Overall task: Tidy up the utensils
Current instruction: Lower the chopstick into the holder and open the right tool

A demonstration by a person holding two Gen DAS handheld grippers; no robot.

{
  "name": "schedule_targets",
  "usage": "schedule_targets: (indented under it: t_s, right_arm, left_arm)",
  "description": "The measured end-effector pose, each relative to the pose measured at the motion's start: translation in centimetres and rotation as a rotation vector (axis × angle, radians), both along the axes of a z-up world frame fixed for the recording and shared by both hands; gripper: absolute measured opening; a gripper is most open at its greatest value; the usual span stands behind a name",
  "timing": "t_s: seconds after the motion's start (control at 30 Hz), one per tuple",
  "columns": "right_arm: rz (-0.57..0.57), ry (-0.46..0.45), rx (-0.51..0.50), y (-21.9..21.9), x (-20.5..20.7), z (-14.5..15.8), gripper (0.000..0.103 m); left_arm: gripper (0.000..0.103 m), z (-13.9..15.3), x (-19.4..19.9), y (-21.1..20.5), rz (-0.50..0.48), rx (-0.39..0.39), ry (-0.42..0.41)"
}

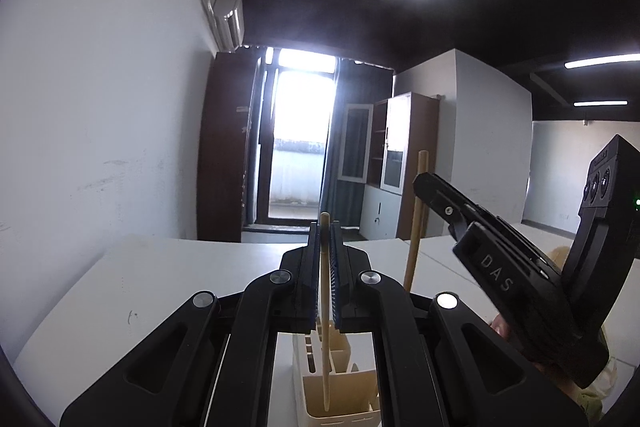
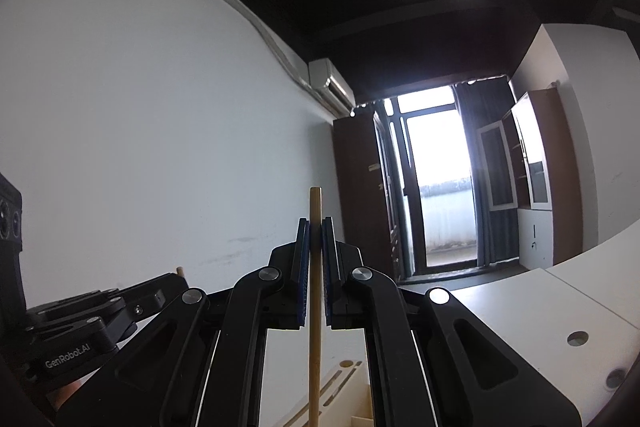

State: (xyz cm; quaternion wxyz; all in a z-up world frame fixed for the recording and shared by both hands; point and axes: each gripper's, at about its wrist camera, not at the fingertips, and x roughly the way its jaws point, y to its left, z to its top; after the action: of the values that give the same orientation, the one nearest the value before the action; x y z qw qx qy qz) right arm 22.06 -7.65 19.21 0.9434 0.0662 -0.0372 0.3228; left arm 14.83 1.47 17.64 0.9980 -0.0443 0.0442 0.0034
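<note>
My left gripper (image 1: 325, 227) is shut on a thin wooden stick (image 1: 325, 327) that stands upright, with its lower end inside a cream slotted utensil holder (image 1: 340, 387) on the white table. My right gripper (image 2: 316, 223) is shut on a second wooden stick (image 2: 315, 327), also upright, above the holder's slotted top (image 2: 340, 379). In the left wrist view the right gripper (image 1: 424, 183) holds its stick (image 1: 414, 239) just right of mine. The left gripper body (image 2: 92, 323) shows at the lower left of the right wrist view.
The white table (image 1: 160, 275) runs toward a white wall (image 1: 100, 107) on the left. It has round cable holes (image 2: 577, 338) at the right. A glass door (image 1: 300, 147) and wooden cabinets (image 1: 400, 147) stand at the far end of the room.
</note>
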Motion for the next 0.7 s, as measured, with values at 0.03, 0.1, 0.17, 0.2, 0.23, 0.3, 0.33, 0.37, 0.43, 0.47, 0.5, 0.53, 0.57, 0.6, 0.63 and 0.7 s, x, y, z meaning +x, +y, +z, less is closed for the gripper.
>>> schedule_targets:
  t_s: [0.03, 0.1, 0.17, 0.2, 0.23, 0.3, 0.33, 0.37, 0.43, 0.47, 0.5, 0.53, 0.57, 0.6, 0.63, 0.7]
  right_arm:
    - [0.002, 0.011, -0.012, 0.2, 0.1, -0.3, 0.007]
    - [0.014, 0.034, -0.028, 0.3, 0.4, -0.7, 0.007]
    - [0.016, 0.053, -0.041, 0.2, 0.6, -1.1, 0.007]
    - [0.021, 0.063, -0.052, 0.3, 0.7, -1.2, 0.007]
    - [0.023, 0.075, -0.060, 0.4, 0.8, -1.3, 0.007]
    - [0.032, 0.095, -0.081, 0.6, 1.1, -1.7, 0.007]
    - [0.034, 0.102, -0.094, 0.7, 1.0, -2.0, 0.007]
    - [0.034, 0.107, -0.104, 0.8, 0.9, -2.2, 0.007]
    - [0.041, 0.117, -0.122, 0.7, 0.7, -2.4, 0.007]
    - [0.044, 0.122, -0.126, 0.7, 0.6, -2.5, 0.007]
    - [0.049, 0.132, -0.127, 0.5, 0.6, -2.5, 0.007]
    - [0.056, 0.144, -0.129, 0.4, 0.7, -2.5, 0.007]
    - [0.065, 0.158, -0.131, 0.3, 0.6, -2.6, 0.007]
    - [0.077, 0.169, -0.133, 0.2, 0.5, -2.7, 0.007]
    - [0.085, 0.178, -0.137, 0.2, 0.5, -2.7, 0.007]
    - [0.089, 0.187, -0.149, 0.2, 0.4, -2.8, 0.007]
  left_arm:
    - [0.004, -0.3, 0.3, 0.1, 0.004, 0.000, 0.011]
    - [0.004, -0.8, 0.8, 0.4, 0.003, -0.006, 0.037]
    - [0.004, -1.3, 1.1, 0.7, -0.004, -0.016, 0.060]
    - [0.004, -1.5, 1.2, 0.7, -0.007, -0.018, 0.071]
    - [0.004, -1.7, 1.2, 0.8, -0.011, -0.020, 0.079]
    - [0.004, -2.0, 1.3, 0.8, -0.021, -0.022, 0.094]
    - [0.004, -2.0, 1.5, 0.8, -0.026, -0.019, 0.102]
    - [0.004, -2.2, 1.5, 0.7, -0.030, -0.014, 0.108]
    - [0.004, -2.5, 1.5, 0.5, -0.034, -0.001, 0.122]
    - [0.004, -2.6, 1.5, 0.5, -0.034, 0.002, 0.128]
    - [0.004, -2.8, 1.4, 0.5, -0.036, 0.002, 0.133]
    - [0.004, -2.9, 1.3, 0.6, -0.039, 0.001, 0.137]
    - [0.004, -3.0, 1.2, 0.6, -0.043, -0.001, 0.139]
    - [0.004, -2.9, 1.2, 0.8, -0.047, -0.005, 0.141]
    - [0.004, -2.8, 1.2, 1.1, -0.054, -0.009, 0.143]
    - [0.004, -2.6, 1.2, 1.4, -0.063, -0.013, 0.145]
